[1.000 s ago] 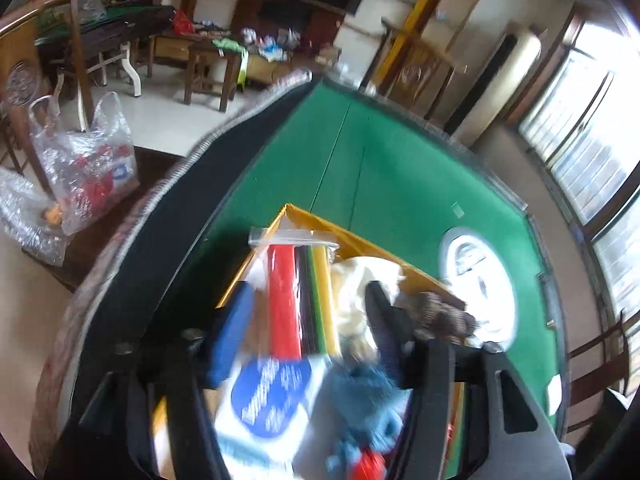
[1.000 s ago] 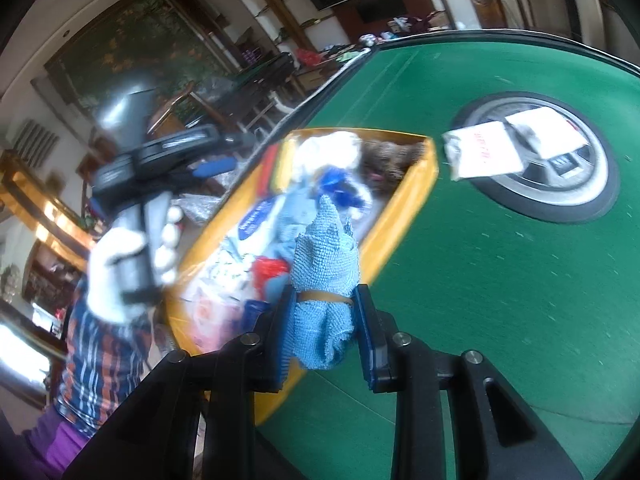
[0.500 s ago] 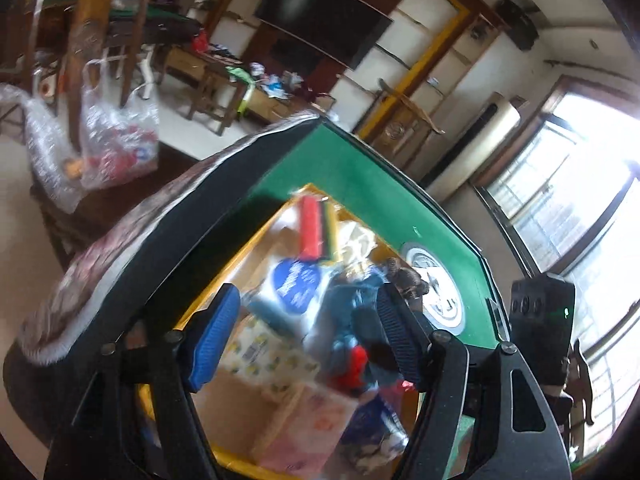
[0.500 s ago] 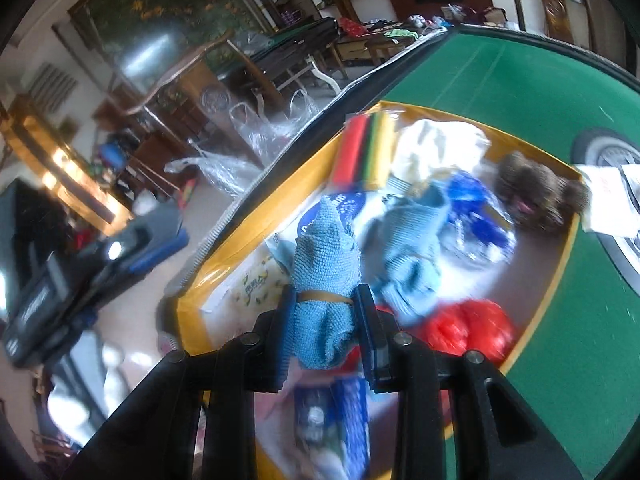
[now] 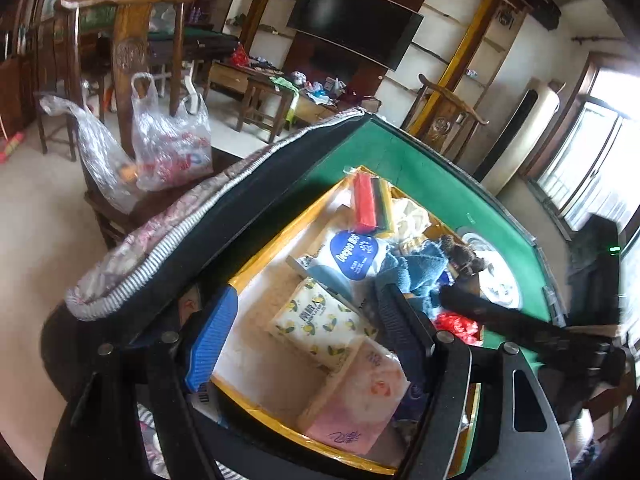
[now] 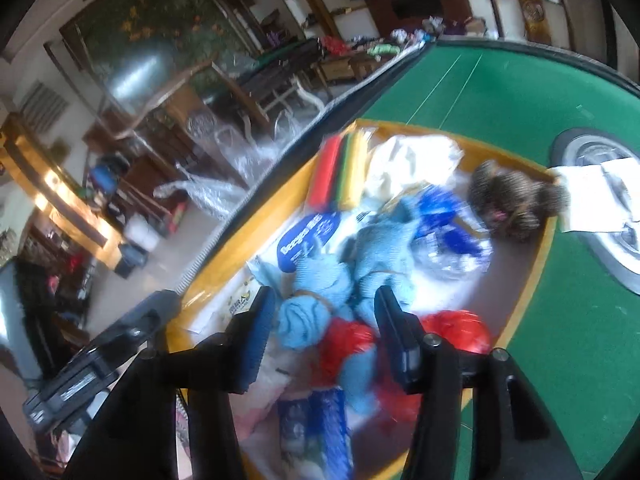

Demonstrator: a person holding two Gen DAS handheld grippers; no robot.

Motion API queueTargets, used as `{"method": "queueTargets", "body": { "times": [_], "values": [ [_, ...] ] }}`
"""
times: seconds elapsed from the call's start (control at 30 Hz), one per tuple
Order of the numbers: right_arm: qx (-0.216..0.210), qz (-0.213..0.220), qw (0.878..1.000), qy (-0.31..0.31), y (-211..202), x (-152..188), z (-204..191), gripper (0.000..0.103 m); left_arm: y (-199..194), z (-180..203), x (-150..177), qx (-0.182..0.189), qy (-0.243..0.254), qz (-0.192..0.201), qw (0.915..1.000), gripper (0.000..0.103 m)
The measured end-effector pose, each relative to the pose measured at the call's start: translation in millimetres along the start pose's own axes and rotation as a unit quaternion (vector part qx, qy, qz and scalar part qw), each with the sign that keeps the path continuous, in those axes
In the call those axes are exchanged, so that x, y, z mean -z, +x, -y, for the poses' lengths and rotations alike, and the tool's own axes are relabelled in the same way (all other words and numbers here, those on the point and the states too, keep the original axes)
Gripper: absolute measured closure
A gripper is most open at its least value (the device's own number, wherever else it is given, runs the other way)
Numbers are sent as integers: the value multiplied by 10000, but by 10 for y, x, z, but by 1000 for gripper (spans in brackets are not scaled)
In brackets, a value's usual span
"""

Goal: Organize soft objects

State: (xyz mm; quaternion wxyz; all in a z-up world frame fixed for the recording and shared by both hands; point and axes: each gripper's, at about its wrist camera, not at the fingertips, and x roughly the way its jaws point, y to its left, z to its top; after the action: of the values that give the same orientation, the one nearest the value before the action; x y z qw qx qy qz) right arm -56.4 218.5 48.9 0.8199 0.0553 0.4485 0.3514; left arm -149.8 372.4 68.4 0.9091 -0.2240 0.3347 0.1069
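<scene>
Yellow tray (image 5: pixel 280 236), on green felt table (image 6: pixel 500 92) near its padded edge, packed w/ soft goods. Contents, far end to near: pack of red/green/yellow cloths (image 5: pixel 370 204) against far wall; white cloth (image 6: pixel 412 160) beside it; brown fuzzy item (image 6: pixel 516 204) in far right corner, touching rim; blue-label tissue pack (image 5: pixel 352 252) mid-tray; lemon-print tissue pack (image 5: pixel 320 324) and pink tissue pack (image 5: pixel 356 400) at near end, side by side; red plastic bits (image 6: pixel 460 328) along right side. Rolled blue towel w/ band (image 6: pixel 308 312) lies in tray mid-section, against a second blue towel (image 6: pixel 384 248); blurred, so contact w/ pads unclear. R gripper (image 6: pixel 324 332): jaws spread, straddling rolled towel, left pad just beside it, not pinching. L gripper (image 5: pixel 304 328): jaws spread wide over near end of tray, above lemon-print pack, holding nothing. White paper (image 6: pixel 588 196) on table's round centre plate, just outside tray. Plastic bags (image 5: pixel 160 148) on chair beyond table edge.
</scene>
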Motion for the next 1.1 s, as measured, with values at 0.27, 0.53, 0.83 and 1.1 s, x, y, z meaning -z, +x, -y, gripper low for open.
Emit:
{"method": "queueTargets", "body": {
  "times": [0.27, 0.53, 0.83, 1.1],
  "values": [
    [132, 439, 9987, 209, -458, 166, 344, 42, -99, 208, 62, -745, 453, 318, 9957, 30],
    [360, 514, 9958, 659, -695, 347, 849, 42, -200, 506, 116, -1169, 1017, 567, 9863, 30],
    [569, 704, 9910, 989, -1016, 553, 1233, 42, -177, 773, 200, -1194, 1341, 459, 9827, 30],
    [679, 766, 9871, 1233, -1168, 667, 1492, 42, -121, 894, 266, -1234, 1508, 333, 9803, 30]
  ]
}}
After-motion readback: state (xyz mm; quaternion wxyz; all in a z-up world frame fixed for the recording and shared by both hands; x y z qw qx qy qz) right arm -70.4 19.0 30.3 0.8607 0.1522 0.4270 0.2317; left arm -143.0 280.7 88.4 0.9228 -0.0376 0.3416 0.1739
